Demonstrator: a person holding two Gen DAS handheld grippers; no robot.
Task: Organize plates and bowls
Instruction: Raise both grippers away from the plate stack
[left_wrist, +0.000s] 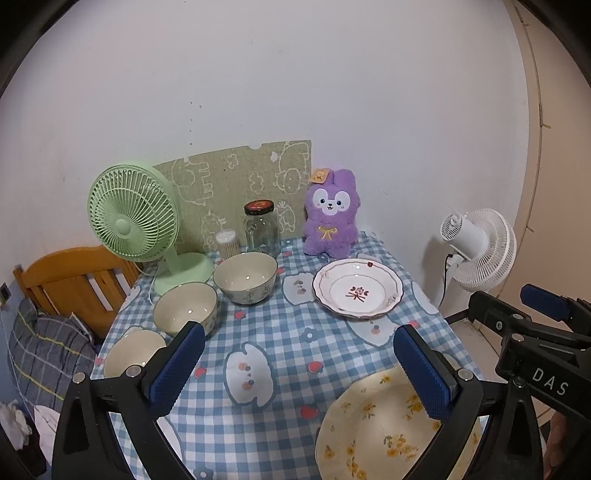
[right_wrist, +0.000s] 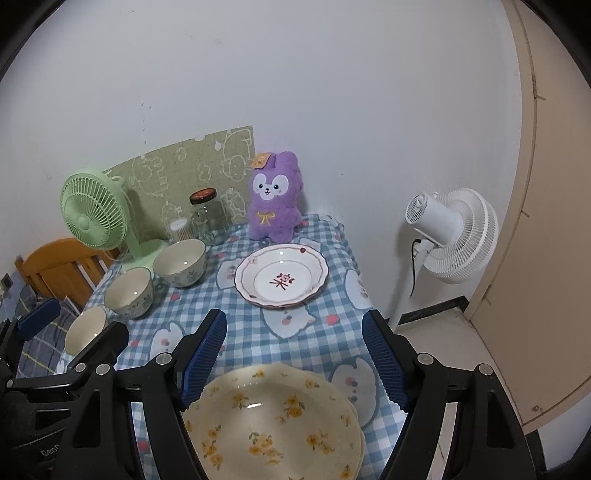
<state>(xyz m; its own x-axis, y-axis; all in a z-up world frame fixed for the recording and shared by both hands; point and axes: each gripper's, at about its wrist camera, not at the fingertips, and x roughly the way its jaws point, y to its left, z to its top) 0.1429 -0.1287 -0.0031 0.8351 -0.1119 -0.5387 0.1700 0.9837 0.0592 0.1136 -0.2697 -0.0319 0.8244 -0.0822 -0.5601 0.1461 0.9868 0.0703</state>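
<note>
Three cream bowls stand in a row along the left of the checked table: far (left_wrist: 245, 277), middle (left_wrist: 184, 306) and near (left_wrist: 133, 350). A white plate with a red flower (left_wrist: 357, 288) lies at the back right. A yellow-flowered plate (right_wrist: 273, 417) lies at the front edge, with a second rim showing under its right side. My left gripper (left_wrist: 303, 369) hovers open over the cloth between the near bowl and the yellow plate (left_wrist: 380, 424). My right gripper (right_wrist: 295, 358) hangs open above the yellow plate, its pads clear of it. The white plate (right_wrist: 281, 275) lies beyond.
Along the wall stand a green desk fan (left_wrist: 133, 221), a toothpick tub (left_wrist: 226, 243), a glass jar (left_wrist: 260, 229) and a purple plush rabbit (left_wrist: 330, 218). A white floor fan (left_wrist: 480, 247) stands off the table's right edge. A wooden bed frame (left_wrist: 70, 280) is at the left.
</note>
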